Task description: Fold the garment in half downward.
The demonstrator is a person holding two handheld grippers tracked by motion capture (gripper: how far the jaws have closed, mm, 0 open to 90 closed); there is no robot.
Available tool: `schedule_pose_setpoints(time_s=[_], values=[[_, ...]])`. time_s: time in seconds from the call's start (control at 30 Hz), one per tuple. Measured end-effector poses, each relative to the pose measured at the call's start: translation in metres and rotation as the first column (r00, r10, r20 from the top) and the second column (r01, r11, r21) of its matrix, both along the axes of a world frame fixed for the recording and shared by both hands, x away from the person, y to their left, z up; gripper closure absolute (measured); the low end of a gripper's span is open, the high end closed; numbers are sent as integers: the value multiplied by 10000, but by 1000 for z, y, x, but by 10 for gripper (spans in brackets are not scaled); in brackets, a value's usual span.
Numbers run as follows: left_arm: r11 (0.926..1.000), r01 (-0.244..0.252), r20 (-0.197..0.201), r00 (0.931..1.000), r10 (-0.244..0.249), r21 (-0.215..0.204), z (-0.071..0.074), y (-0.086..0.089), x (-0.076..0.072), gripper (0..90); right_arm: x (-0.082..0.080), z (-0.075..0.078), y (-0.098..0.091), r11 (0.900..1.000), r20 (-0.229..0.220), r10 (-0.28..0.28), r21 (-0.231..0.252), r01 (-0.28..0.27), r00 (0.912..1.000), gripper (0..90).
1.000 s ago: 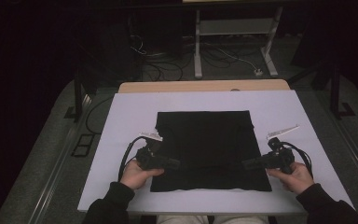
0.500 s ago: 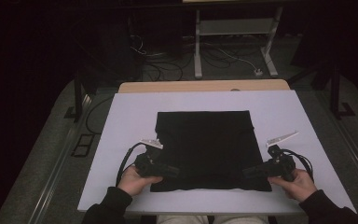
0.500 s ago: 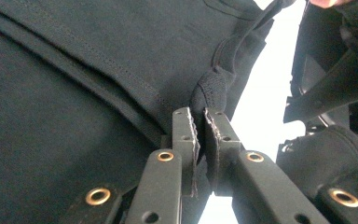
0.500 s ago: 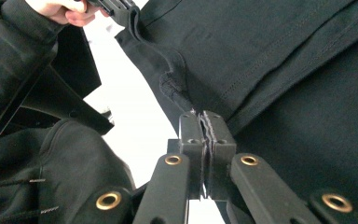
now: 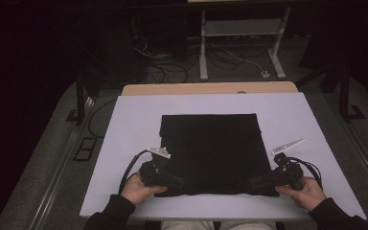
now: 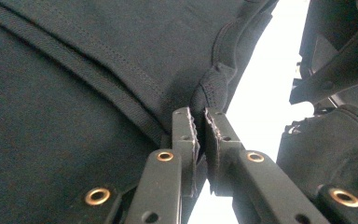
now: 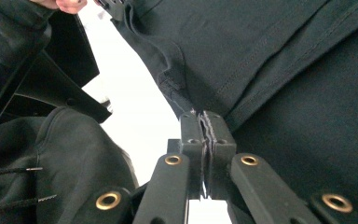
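Black cloth [image 5: 211, 151] lies flat on the white tabletop [image 5: 124, 124]; left hand-held gripper [image 5: 178, 182] and right hand-held gripper [image 5: 255, 181] each clamp a near corner.

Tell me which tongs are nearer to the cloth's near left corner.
Left. The left tongs pinch the black cloth at that corner; the right tongs grip the opposite near corner, across its width.

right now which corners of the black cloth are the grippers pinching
The two near corners, by the person: the left gripper holds the near-left corner of the black cloth, the right gripper the near-right. The far corners lie free.
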State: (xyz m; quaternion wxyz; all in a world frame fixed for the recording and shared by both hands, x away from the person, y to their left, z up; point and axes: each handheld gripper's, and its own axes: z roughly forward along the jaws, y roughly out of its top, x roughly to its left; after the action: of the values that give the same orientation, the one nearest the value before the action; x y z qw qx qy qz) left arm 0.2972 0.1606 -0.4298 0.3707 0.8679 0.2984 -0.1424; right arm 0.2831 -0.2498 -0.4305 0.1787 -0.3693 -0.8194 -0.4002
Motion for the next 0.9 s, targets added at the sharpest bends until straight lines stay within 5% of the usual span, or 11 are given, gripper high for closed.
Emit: schedule_pose_setpoints(time_s=[0.37,0.57,0.63,0.8,0.9], values=[[9988,260,92,9996,-264,423,0,-3,-4,737,-2,-4,1,9998,-315,106,-138,-110,9994,845],[9970,389,519,9977,-424,671,4,-5,-11,578,-8,0,1,9989,201,177,-449,-168,9996,788],[9975,478,478,9976,-503,525,6,-4,-13,549,-9,2,0,9987,338,127,-502,-110,9993,735],[9986,76,1092,9939,-133,519,11,-1,-17,370,-11,6,-3,9997,612,-113,-222,127,9981,591],[9990,-108,1048,9945,64,422,12,0,-17,274,-11,9,-6,9992,778,-366,-110,375,9963,511]])
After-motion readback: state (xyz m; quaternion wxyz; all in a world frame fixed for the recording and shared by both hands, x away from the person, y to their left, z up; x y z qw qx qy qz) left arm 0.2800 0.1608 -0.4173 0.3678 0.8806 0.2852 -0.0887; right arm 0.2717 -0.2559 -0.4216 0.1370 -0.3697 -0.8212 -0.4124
